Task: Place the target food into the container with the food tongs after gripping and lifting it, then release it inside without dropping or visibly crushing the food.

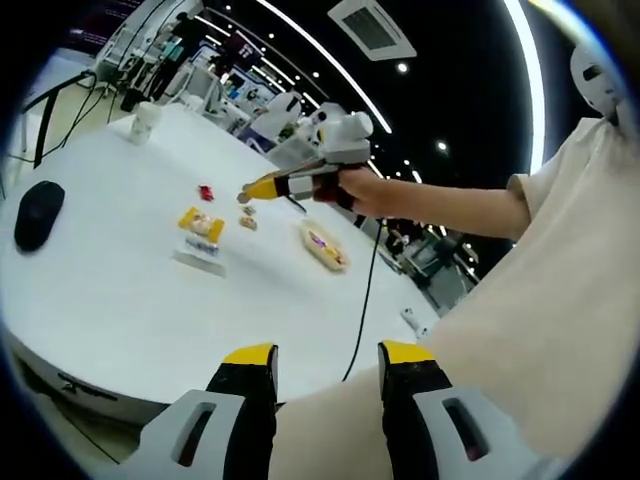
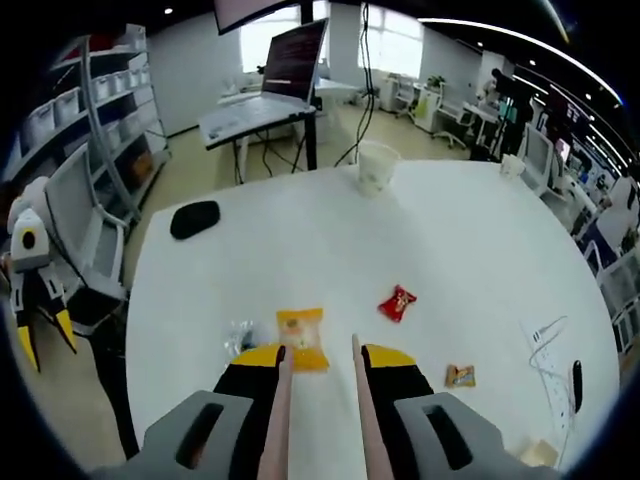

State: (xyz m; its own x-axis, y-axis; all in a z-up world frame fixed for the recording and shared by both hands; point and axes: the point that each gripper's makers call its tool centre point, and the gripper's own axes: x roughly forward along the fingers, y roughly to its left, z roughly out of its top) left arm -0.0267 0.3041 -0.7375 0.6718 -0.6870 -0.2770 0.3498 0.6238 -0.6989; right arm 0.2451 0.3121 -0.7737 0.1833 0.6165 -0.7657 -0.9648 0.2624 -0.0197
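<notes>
Looking along the right gripper (image 2: 318,362) in the right gripper view, we see its jaws clamped on a pair of pinkish food tongs (image 2: 318,420), whose two slim arms run up the lower centre of the frame with a gap between their tips. Just beyond the left tip lies a yellow snack packet (image 2: 302,338) on the white round table (image 2: 300,240), with a clear wrapped packet (image 2: 240,336) just beside it to the left. A red snack packet (image 2: 397,302) sits right of centre, and a small orange packet (image 2: 460,375) lies at lower right, apart from the others. A black mouse (image 2: 194,219) rests at centre left, a white cup (image 2: 376,166) near the table's far edge at upper centre, and a white power strip (image 2: 545,345) at lower right. The left gripper (image 2: 40,330) hangs at the far left edge, off the table; we cannot tell from here how its jaws stand.

In the left gripper view, the left gripper (image 1: 328,352) rises from the bottom edge with jaws parted and nothing between them. At centre, a hand (image 1: 362,190) holds the right gripper (image 1: 262,188) above the table. Below it and to its right lies an oval container (image 1: 324,246) with something colourful inside.
</notes>
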